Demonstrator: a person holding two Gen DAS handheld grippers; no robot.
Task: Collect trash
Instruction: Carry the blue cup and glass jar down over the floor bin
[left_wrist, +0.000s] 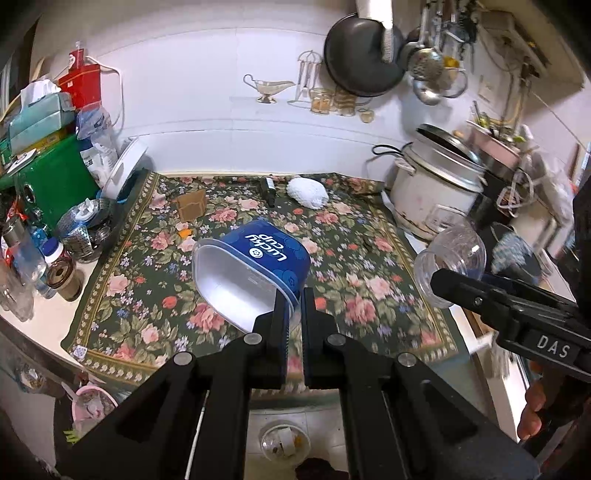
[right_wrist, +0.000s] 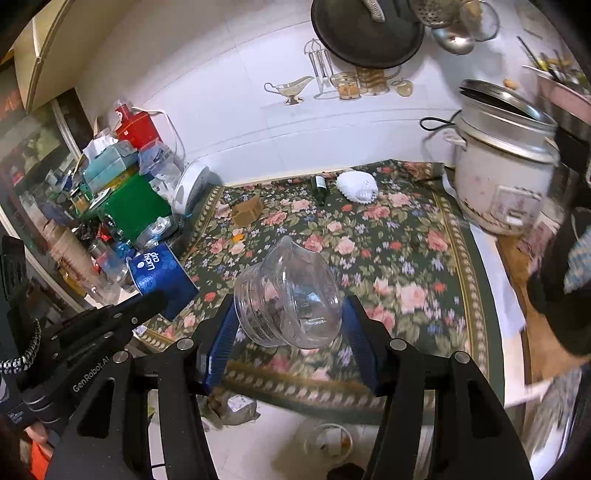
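From my left wrist, a rice cooker (left_wrist: 432, 192) and a white crumpled wad (left_wrist: 307, 192) sit on the floral-clothed bench (left_wrist: 147, 295) under a tiled wall. My left gripper (left_wrist: 293, 317) is clamped on the blue cup (left_wrist: 251, 273) rim.

From my right wrist, a small bottle (right_wrist: 320, 189) lies ahead; my right gripper (right_wrist: 291, 325) grips the clear plastic jar (right_wrist: 291, 299) above the cloth.

Even, fairly bright indoor light is filling both fisheye views, with soft glare on the white wall tiles (left_wrist: 207, 122). Edges are curving and darkening into black corners. Motion blur is smearing the right sides.
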